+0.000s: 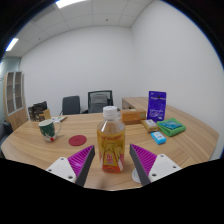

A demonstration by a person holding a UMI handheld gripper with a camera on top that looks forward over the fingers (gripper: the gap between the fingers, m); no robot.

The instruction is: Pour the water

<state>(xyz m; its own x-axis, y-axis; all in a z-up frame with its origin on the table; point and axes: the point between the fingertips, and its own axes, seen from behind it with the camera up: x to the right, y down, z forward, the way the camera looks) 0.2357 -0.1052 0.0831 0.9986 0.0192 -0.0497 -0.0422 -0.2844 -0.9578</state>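
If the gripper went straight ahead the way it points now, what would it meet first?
Most likely the bottle, which stands upright on the table between and just ahead of the open fingers of the gripper. Nothing shows in front of it, though depth is hard to judge.

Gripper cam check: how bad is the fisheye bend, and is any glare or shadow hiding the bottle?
Gripper view: strong fisheye, the table edge and ceiling lines bow; even overhead lighting, with soft shadows only; no glare on the bottle, which reads clearly, standing between the open fingers of the gripper; the mug and boxes beyond are small and less distinct.
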